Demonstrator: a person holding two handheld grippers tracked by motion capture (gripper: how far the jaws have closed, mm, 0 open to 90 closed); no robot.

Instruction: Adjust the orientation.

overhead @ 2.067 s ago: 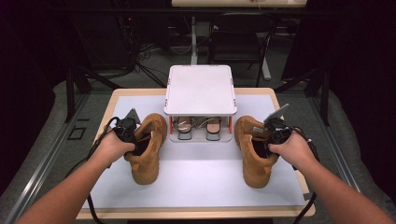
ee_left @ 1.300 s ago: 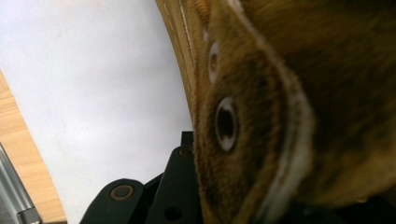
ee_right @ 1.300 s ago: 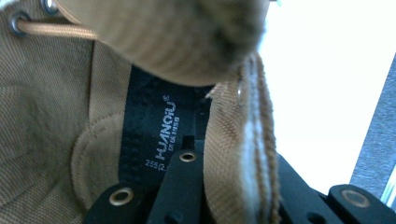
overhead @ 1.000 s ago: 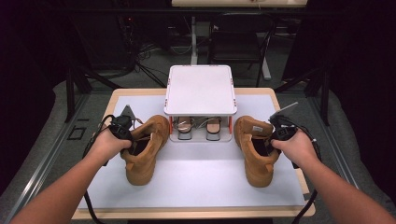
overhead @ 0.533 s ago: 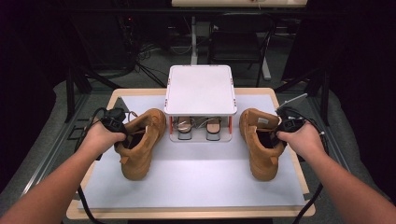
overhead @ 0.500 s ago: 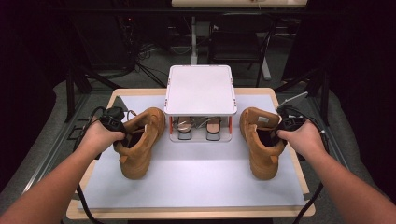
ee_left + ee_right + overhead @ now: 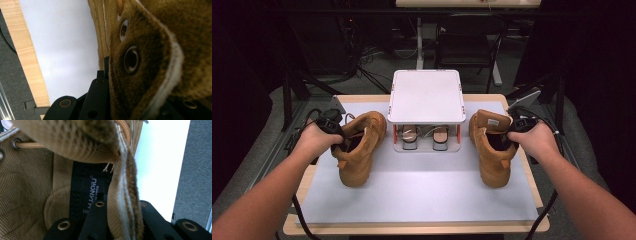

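Note:
Two tan suede boots are on a white mat (image 7: 422,185). My left gripper (image 7: 341,141) is shut on the collar of the left boot (image 7: 362,150), toe toward the person. In the left gripper view the eyelet flap of the left boot (image 7: 150,50) is pinched in my left gripper (image 7: 110,75). My right gripper (image 7: 511,136) is shut on the collar of the right boot (image 7: 489,155). The right gripper view shows my right gripper (image 7: 120,205) clamping the right boot's collar edge (image 7: 125,182), one jaw inside by a black label. Whether the soles touch the mat I cannot tell.
A small white shoe rack (image 7: 426,95) stands at the back middle between the boots, with a pair of sandals (image 7: 427,137) under its top. The wooden table edge (image 7: 412,229) frames the mat. Cables trail from both grippers. Dark chairs and stands lie beyond the table.
Both hands have risen with the boots. The left boot has drifted left and farther from the person, and the right boot slightly right and farther away. Both grips are unchanged.

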